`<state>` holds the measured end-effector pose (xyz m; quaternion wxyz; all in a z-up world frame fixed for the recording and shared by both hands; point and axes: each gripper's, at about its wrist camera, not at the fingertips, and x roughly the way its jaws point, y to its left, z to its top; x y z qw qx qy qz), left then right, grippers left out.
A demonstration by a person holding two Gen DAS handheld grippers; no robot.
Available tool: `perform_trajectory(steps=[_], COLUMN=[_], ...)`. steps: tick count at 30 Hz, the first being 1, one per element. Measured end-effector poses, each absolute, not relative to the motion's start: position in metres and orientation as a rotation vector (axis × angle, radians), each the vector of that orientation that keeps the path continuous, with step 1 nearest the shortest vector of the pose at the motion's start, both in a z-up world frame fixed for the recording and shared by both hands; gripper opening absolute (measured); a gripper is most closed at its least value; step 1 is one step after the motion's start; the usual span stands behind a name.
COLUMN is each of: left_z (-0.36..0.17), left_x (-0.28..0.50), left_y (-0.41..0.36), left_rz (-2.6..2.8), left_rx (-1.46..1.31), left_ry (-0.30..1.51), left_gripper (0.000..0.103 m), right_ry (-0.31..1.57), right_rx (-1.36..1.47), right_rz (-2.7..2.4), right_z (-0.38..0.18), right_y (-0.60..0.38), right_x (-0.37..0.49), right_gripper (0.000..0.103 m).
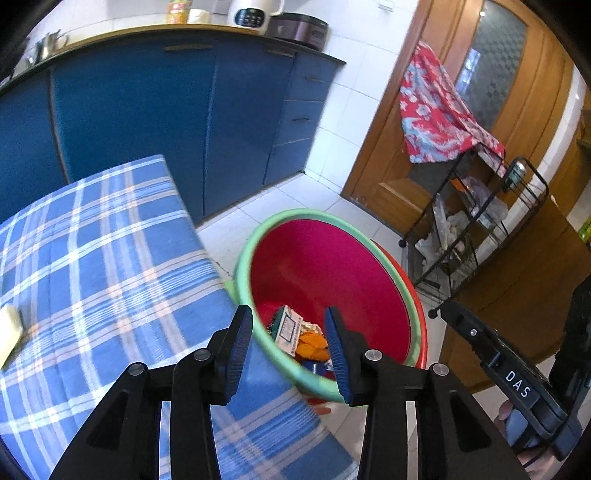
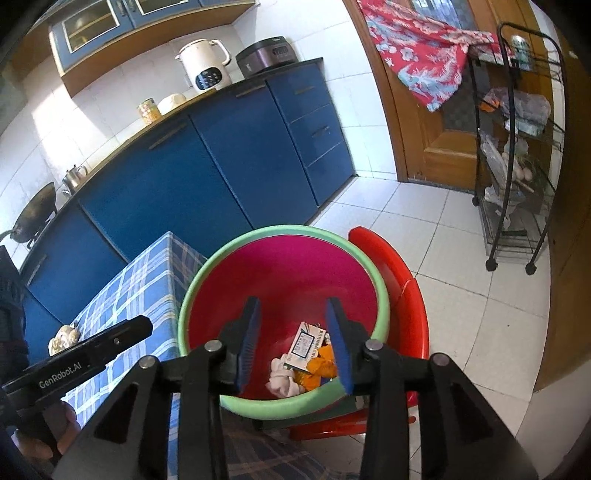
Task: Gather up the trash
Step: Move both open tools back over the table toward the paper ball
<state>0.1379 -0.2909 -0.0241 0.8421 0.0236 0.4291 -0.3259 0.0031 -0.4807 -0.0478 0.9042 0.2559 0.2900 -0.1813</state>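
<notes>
Home kitchen: blue cabinets (image 2: 221, 158), rice cooker (image 2: 266, 54), wok (image 2: 35, 216), tiled floor (image 2: 443, 258).

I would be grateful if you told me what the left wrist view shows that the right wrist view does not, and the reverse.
Left wrist view only: a pale yellow object at the left edge of the checked cloth, and the open left tongs seen from behind.

Right wrist view only: a wok, wall cabinets, white crumpled scraps on the cloth, and a white wad in the basin.

Both: the green-rimmed basin holding a small box and orange bits, the blue cabinets, the wire cart and the red floral cloth.
</notes>
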Motion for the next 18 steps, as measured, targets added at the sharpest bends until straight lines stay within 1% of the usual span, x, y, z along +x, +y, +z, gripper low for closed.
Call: perform_trajectory(steps=[18], left_z=[0.002], left_x=[0.138], left_y=[-0.185], left_rz=[-0.482], left_rx=[-0.029], left_ry=[0.829], left_gripper=[0.041], right_ry=[0.59], right_rx=[0.448], right_rz=[-0.201], right_z=[-0.012], right_y=[-0.408], right_x=[0.015], right_gripper=[0.046])
